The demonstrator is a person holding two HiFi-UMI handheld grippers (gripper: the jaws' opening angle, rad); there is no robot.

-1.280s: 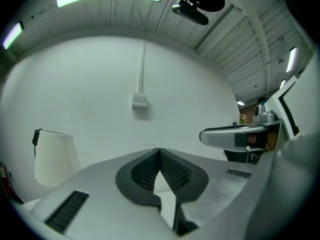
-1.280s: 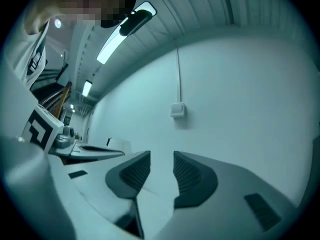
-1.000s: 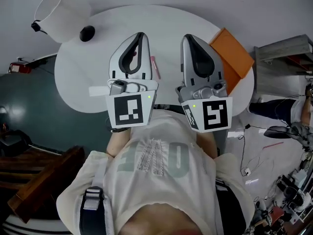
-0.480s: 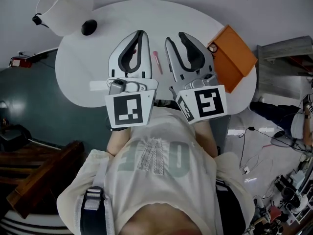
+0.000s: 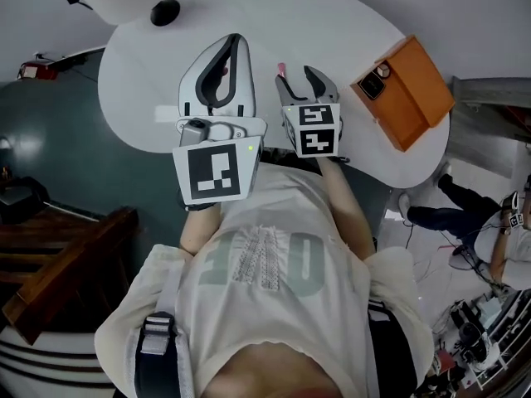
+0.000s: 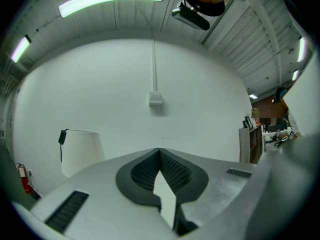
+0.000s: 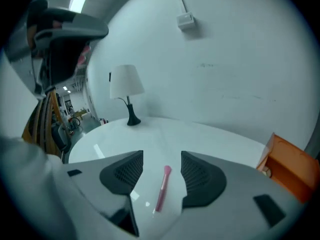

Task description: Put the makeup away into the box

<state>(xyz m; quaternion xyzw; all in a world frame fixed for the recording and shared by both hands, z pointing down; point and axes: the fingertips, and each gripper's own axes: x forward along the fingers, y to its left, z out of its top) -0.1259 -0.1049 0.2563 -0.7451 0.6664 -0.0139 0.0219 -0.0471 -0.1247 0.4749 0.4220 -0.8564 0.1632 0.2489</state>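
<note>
1. On the white oval table (image 5: pixel 357 23), a pink makeup brush (image 5: pixel 280 70) lies flat near the middle, well apart from the orange box (image 5: pixel 411 89) at the table's right edge.
2. The right gripper (image 5: pixel 299 76) tilts down over the table. Its jaws are spread and have just been opening.
3. In the right gripper view, the brush (image 7: pixel 161 188) lies on the tabletop in the gap between the dark ribbed pads (image 7: pixel 124 173). Neither pad touches it, so the right gripper (image 7: pixel 161 157) holds nothing.
4. The left gripper (image 5: pixel 235 46) is held level beside the right one, above the table. Its jaws are pressed together at the tips.
5. In the left gripper view, the left gripper (image 6: pixel 159 151) points at a white wall with nothing between its pads.
6. A lamp (image 7: pixel 125 91) with a white shade and dark base stands at the table's far left. The orange box (image 7: pixel 292 169) shows at the right of that same view.
</note>
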